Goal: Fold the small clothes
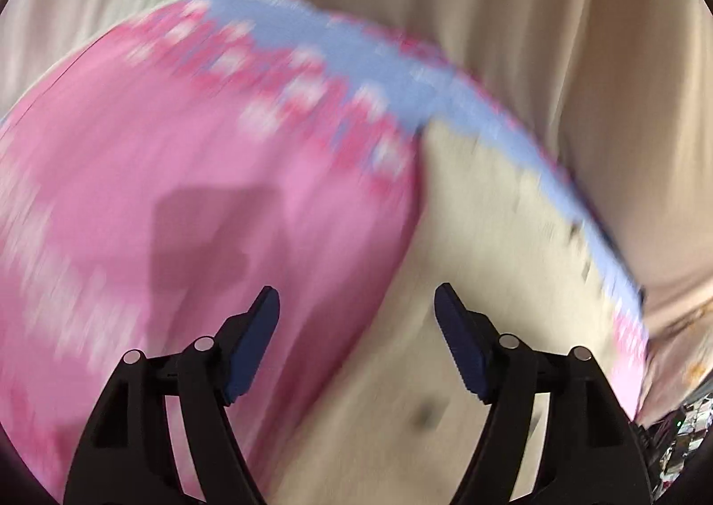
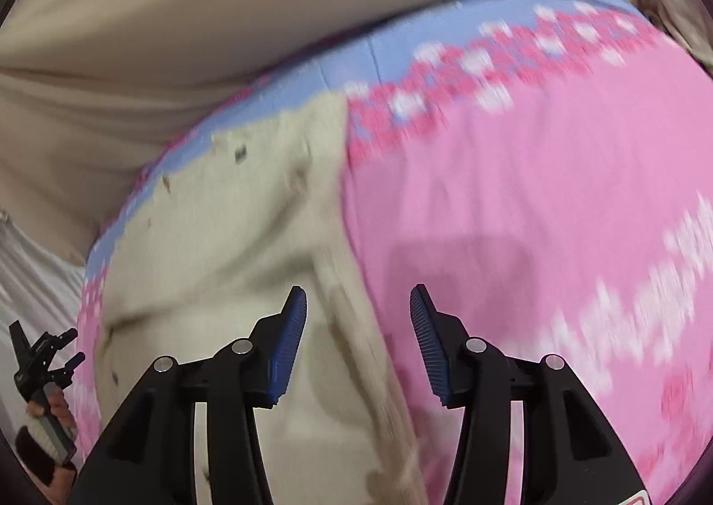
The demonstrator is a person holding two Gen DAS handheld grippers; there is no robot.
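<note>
left tool (image 1: 356, 297): jaws spread apart, nothing between the blue pads (image 1: 249, 344), just hanging above the cloth. Not pinching anything.
right tool (image 2: 358, 297): same deal, jaws apart, the ribbed blue pads (image 2: 287, 344) are clear of the fabric and gripping nothing.
under the left tool: one finger sits over the pink side, the other over the beige side, so it's pretty much straddling the edge where the two meet.
under the right tool: the gap between its fingers lines up over that same edge, beige to one side, pink to the other.
beige garment (image 2: 214, 246): small, pale, knit-looking piece lying flat on top of the pink cloth, with a few tiny dark specks on it. Can't tell exactly what kind of garment it is, everything's smeared.
pink cloth (image 1: 133, 175): big spread-out sheet with a white and darker pink pattern, and a light blue band (image 1: 338, 55) running along its far edge. There's a blocky shadow of a tool on it in both views.
tan sheet (image 1: 557, 37): rumpled, plain fabric beyond the blue band, looks like bedding under the whole thing.
person's hand (image 2: 49, 416): at the edge of the right wrist view, wrapped around the handle of the left tool, off to the side of the pink cloth.
picture quality: blurry in both views, so fine detail is a no-go.
</note>
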